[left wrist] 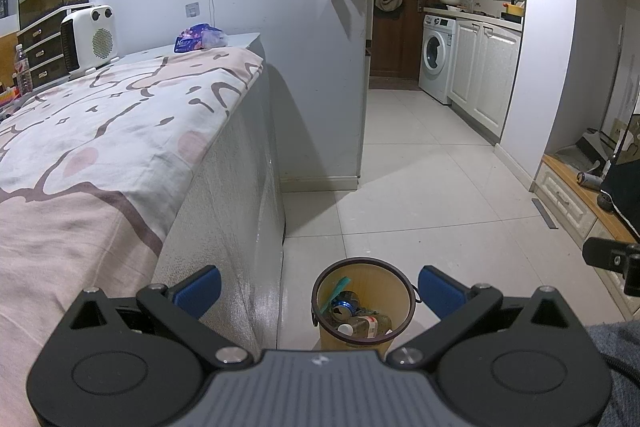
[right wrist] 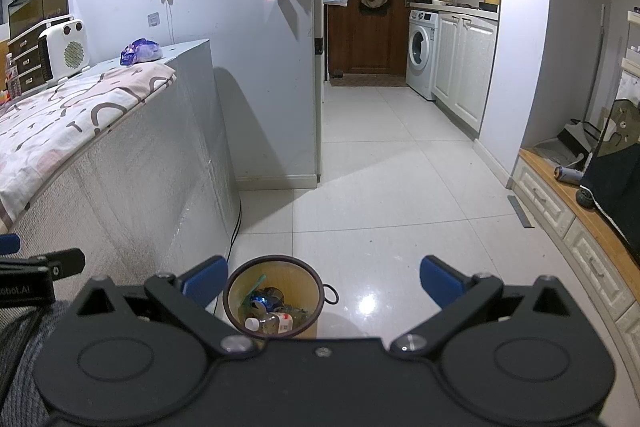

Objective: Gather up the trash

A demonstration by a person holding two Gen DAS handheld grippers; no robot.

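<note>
A small tan trash bin (left wrist: 394, 291) with a dark rim stands on the tiled floor beside the bed base. It holds a blue can (left wrist: 346, 303), a clear bottle (left wrist: 362, 325) and a green scrap. My left gripper (left wrist: 320, 289) is open and empty, high above the bin. The bin also shows in the right wrist view (right wrist: 298, 277), with the bottle (right wrist: 272, 323) and can (right wrist: 266, 297) inside. My right gripper (right wrist: 324, 283) is open and empty, with the bin near its left finger. A purple snack bag (left wrist: 198, 37) lies on the far end of the bed top.
The bed (left wrist: 100, 147) with a pink patterned sheet fills the left. A white heater (left wrist: 86, 39) stands on it. A wooden bench with drawers (right wrist: 568, 203) runs along the right, with a can (right wrist: 566, 173) lying on it. A cable (right wrist: 236, 227) hangs by the bed base.
</note>
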